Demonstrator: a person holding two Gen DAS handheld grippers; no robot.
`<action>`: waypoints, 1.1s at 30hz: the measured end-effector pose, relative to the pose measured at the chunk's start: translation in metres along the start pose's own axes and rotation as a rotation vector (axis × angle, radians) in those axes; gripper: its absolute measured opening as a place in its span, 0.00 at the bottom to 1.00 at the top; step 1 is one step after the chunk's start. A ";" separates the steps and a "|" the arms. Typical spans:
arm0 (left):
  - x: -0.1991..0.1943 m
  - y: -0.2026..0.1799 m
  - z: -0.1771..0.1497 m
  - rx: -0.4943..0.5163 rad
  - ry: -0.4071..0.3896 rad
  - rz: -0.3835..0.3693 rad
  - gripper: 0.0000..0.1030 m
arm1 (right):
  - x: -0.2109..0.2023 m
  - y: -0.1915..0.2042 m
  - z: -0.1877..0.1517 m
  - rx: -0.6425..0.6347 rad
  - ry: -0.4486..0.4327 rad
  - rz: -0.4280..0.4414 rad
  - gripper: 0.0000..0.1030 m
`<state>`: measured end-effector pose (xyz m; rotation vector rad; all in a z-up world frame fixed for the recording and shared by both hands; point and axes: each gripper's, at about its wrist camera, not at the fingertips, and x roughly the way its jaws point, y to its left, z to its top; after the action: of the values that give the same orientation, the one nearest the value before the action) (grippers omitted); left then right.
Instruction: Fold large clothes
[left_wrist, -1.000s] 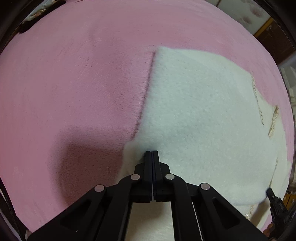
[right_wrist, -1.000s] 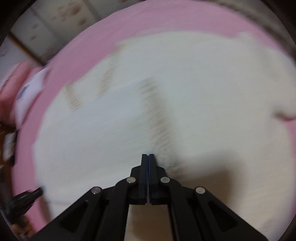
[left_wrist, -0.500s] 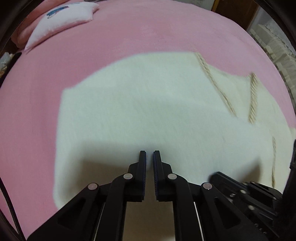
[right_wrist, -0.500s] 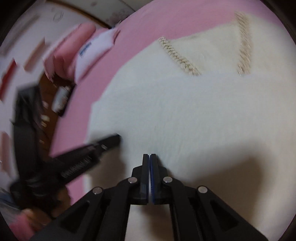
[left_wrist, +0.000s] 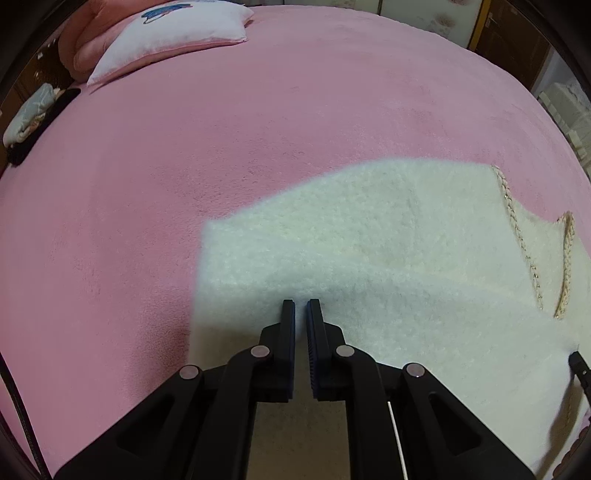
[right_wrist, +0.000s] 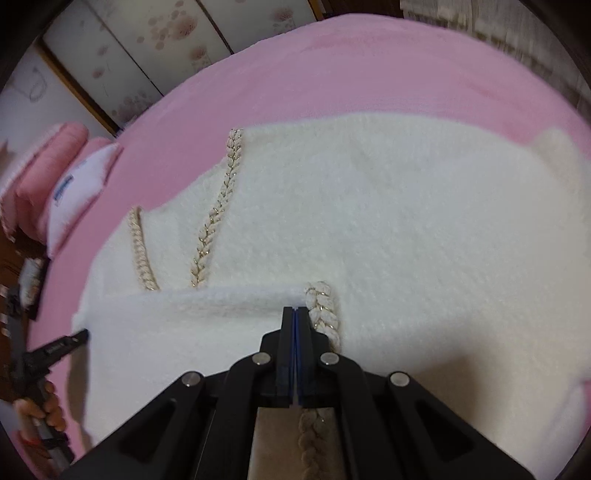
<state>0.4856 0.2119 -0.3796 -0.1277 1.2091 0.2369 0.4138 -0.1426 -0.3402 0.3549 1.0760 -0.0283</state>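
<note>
A white fluffy cardigan (left_wrist: 388, 240) with gold braided trim (left_wrist: 517, 229) lies spread on the pink bed. My left gripper (left_wrist: 301, 302) hangs over its left part, jaws a narrow gap apart with nothing between them. In the right wrist view the cardigan (right_wrist: 406, 221) fills the middle, with a flap (right_wrist: 203, 299) folded over its near left part. My right gripper (right_wrist: 295, 308) is shut and empty, its tips at the flap's edge beside a braid (right_wrist: 321, 306). The left gripper's tip (right_wrist: 79, 336) shows at the cardigan's left edge.
A pink blanket (left_wrist: 184, 147) covers the bed all around. A white and pink pillow (left_wrist: 173, 33) lies at the far end, with dark items (left_wrist: 29, 118) beside the bed's left edge. Flowered wardrobe doors (right_wrist: 147, 55) stand behind. A hand (right_wrist: 51, 406) holds the left gripper's handle.
The left jaws went from shut at the cardigan's edge to a narrow gap, and that gripper swung along the garment. The right gripper stayed shut and shifted; a folded flap now lies before it.
</note>
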 end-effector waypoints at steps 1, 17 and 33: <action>0.000 -0.009 -0.003 0.010 0.000 0.007 0.06 | -0.006 0.007 -0.001 0.003 0.000 -0.031 0.00; -0.138 0.046 -0.129 0.047 0.153 -0.061 0.75 | -0.108 0.089 -0.115 0.089 0.125 -0.076 0.64; -0.198 0.005 -0.192 0.155 0.150 -0.097 0.78 | -0.176 0.047 -0.171 0.161 0.117 -0.015 0.68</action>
<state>0.2443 0.1513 -0.2614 -0.0694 1.3623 0.0483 0.1921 -0.0738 -0.2482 0.4989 1.1952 -0.1091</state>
